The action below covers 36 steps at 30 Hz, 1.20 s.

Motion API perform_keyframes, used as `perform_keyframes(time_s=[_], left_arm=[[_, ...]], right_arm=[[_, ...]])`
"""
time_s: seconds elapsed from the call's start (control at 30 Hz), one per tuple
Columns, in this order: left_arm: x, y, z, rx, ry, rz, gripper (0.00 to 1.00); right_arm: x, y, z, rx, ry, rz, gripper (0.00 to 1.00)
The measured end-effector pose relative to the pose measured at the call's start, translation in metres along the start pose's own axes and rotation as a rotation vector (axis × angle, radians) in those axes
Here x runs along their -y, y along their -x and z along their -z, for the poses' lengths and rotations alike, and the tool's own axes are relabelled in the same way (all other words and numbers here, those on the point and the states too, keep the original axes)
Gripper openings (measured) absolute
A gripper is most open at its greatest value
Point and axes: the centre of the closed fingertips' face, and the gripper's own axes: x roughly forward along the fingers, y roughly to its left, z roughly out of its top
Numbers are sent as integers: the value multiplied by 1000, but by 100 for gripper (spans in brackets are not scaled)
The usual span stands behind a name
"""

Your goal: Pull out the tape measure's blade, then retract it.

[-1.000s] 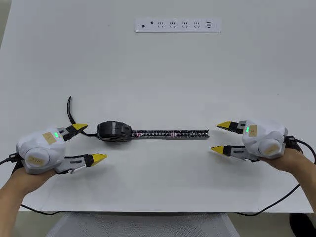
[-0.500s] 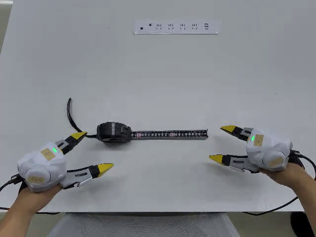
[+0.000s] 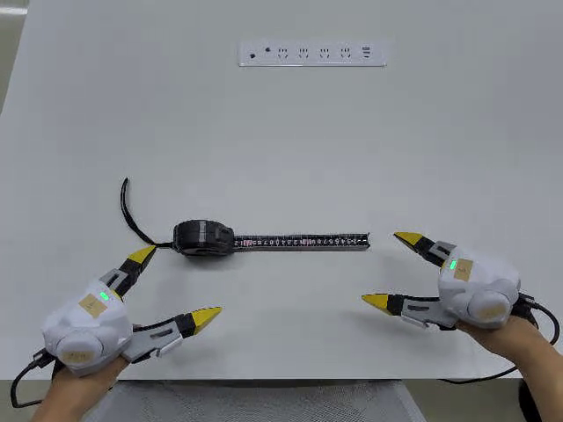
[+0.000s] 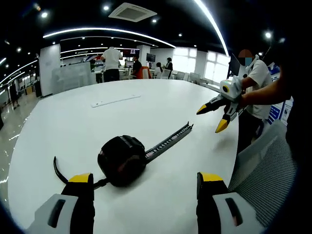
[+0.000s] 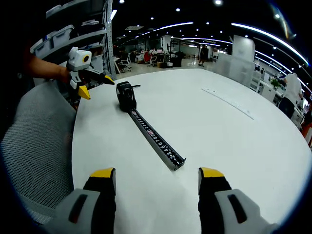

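Observation:
A black tape measure (image 3: 203, 236) lies on the white table (image 3: 281, 141), its blade (image 3: 301, 240) drawn out to the right and lying flat. A black wrist strap (image 3: 132, 211) trails from its left side. In the left gripper view the case (image 4: 122, 159) sits just ahead of the yellow-tipped jaws, and the blade (image 4: 170, 141) runs away to the right. My left gripper (image 3: 173, 287) stands open near the table's front left, apart from the case. My right gripper (image 3: 393, 270) is open at the front right, a little short of the blade's end (image 5: 176, 162).
A white power strip (image 3: 311, 54) lies at the far side of the table. Cables trail from both grippers over the table's front edge (image 3: 281, 380). A mesh chair seat (image 3: 246, 403) shows below that edge. People stand in the room beyond the table.
Both grippers have drawn back toward the table's front edge, away from the tape measure. The tape measure and its blade have stayed put.

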Motion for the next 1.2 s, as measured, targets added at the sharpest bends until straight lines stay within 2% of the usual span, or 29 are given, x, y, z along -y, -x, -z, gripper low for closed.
perform_keyframes(time_s=[0.17, 0.23, 0.53, 0.8, 0.9, 1.0, 1.2], left_arm=[[6, 1, 1, 7, 8, -21, 87], [6, 2, 1, 16, 14, -35, 89], [9, 2, 1, 42, 32, -87, 99], [18, 6, -1, 46, 45, -102, 100], [24, 7, -2, 34, 49, -102, 100], [21, 9, 2, -1, 17, -137, 100], [21, 11, -6, 24, 38, -170, 100]], right_arm=[[-8, 0, 1, 6, -24, 8, 74], [-10, 1, 1, 13, -44, 19, 79], [-21, 4, -1, 37, -93, 58, 87], [-27, 5, -4, 57, -144, 90, 96], [-27, 5, -7, 64, -160, 116, 100], [-27, 6, -10, 72, -172, 134, 100], [-29, 7, -12, 76, -180, 144, 100]])
